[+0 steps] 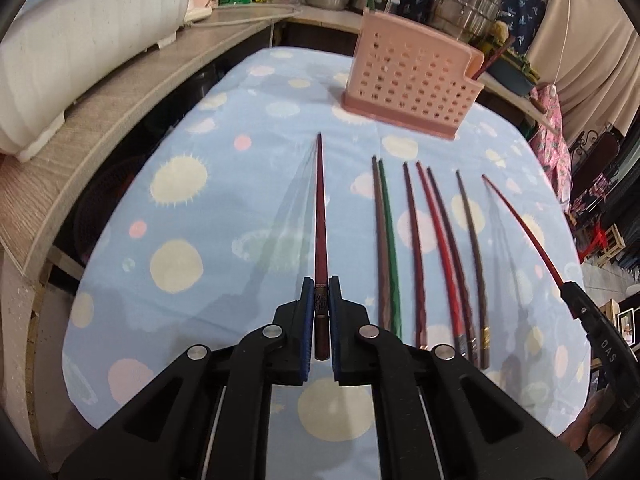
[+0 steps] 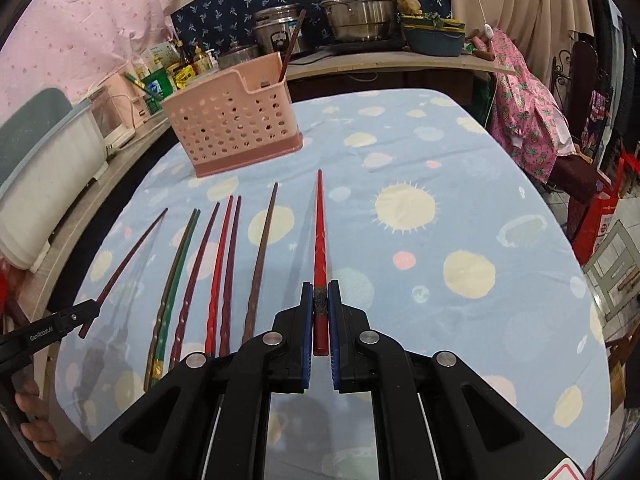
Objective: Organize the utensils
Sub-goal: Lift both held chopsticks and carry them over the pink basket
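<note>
Blue cloth (image 1: 248, 184) with pale dots covers the bench, and all task items sit on or above it. At far left, the left gripper (image 1: 321, 288) has its fingers (image 1: 306, 300) closed tight on the butt end of a dark red chopstick (image 1: 320, 216), which points away toward the back of the bench with its tip clear of the row beside it; its faint shadow falls to the left on the cloth. Right of it, six chopsticks lie side by side on the cloth, tips pointing to the back: a brown one (image 1: 380, 236) touching a green one (image 1: 390, 240), then a maroon one (image 1: 414, 248), a bright red one (image 1: 436, 248) close against a dark one (image 1: 452, 248), and a brown one with a gold band (image 1: 472, 256). At far right, the right gripper (image 2: 321, 292) has its fingers (image 2: 335, 304) closed on a red chopstick (image 2: 320, 232) near its thick end, tip forward and clear of the row. Behind the row, near the back edge of the bench, stands a pink perforated holder (image 1: 404, 80), upright on its darker base; at least one chopstick (image 2: 291, 46) leans in its far compartment. Steel pots (image 2: 360, 4) and bottles stand on a shelf behind the bench.
</note>
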A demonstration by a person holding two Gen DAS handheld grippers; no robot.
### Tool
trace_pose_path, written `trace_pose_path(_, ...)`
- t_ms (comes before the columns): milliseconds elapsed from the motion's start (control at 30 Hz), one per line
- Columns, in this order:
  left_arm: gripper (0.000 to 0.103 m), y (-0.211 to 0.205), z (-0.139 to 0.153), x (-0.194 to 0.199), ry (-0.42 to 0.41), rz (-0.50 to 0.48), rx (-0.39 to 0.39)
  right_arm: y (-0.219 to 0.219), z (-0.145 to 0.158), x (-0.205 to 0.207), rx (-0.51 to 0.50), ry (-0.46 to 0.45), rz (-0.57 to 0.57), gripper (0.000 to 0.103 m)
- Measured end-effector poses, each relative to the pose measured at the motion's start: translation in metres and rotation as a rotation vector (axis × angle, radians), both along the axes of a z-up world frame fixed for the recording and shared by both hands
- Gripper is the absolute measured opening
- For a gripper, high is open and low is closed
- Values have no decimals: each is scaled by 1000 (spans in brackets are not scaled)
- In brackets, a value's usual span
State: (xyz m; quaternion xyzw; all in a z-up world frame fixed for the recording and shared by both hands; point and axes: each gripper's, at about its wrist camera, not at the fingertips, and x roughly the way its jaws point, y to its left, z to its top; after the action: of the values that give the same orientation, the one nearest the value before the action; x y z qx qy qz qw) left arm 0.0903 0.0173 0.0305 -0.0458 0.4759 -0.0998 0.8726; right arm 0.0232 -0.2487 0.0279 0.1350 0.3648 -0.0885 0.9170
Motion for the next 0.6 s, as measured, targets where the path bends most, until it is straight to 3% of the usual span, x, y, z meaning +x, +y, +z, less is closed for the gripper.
trace_pose_path(367, 7, -1, 84, 40, -152, 2, -56, -22, 96, 38, -64, -164, 4, 7)
trace_pose_path(600, 7, -14, 139, 83, -232, -2, -76, -32, 145, 76, -43, -236, 28, 7)
